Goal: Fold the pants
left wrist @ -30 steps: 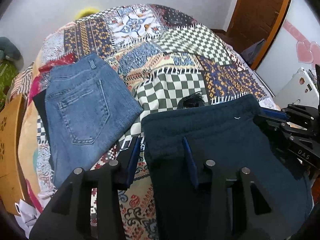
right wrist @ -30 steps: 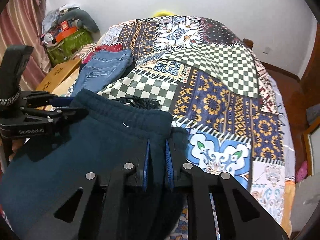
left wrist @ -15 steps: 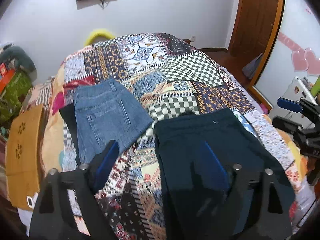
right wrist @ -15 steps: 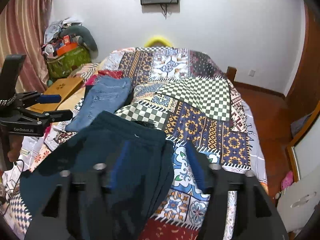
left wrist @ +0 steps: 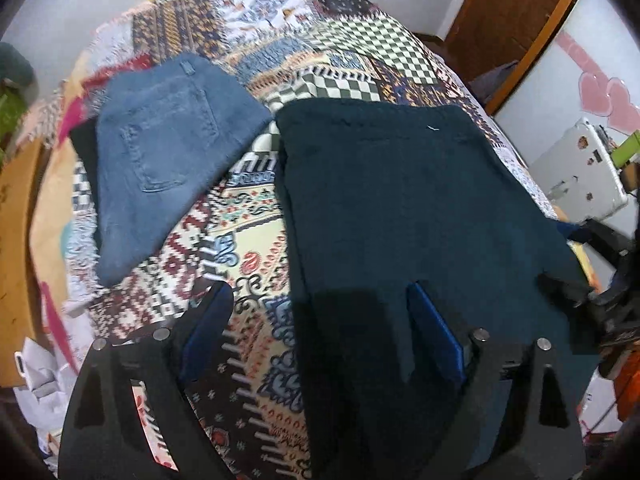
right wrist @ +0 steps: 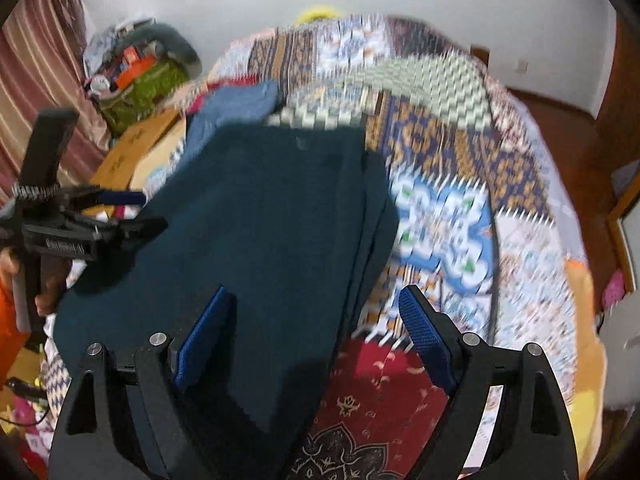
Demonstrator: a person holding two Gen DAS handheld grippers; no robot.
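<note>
Dark teal pants (left wrist: 400,208) lie flat on the patchwork bedspread (left wrist: 248,240), waistband toward the far side; they also show in the right wrist view (right wrist: 260,232). My left gripper (left wrist: 320,332) is open and empty, hovering over the pants' near left edge. My right gripper (right wrist: 316,332) is open and empty, hovering over the pants' near right edge. Each gripper shows at the side of the other's view, the right one (left wrist: 592,280) and the left one (right wrist: 100,216).
Folded blue jeans (left wrist: 168,148) lie left of the teal pants on the bedspread. A cardboard box (right wrist: 136,152) and a green bag (right wrist: 148,84) stand beyond the bed's left side. A wooden door (left wrist: 516,12) and a white case (left wrist: 580,168) are on the right.
Both grippers opened and let go of the teal pants, lifted away, then came back down over the near edge. The pants now lie flat.
</note>
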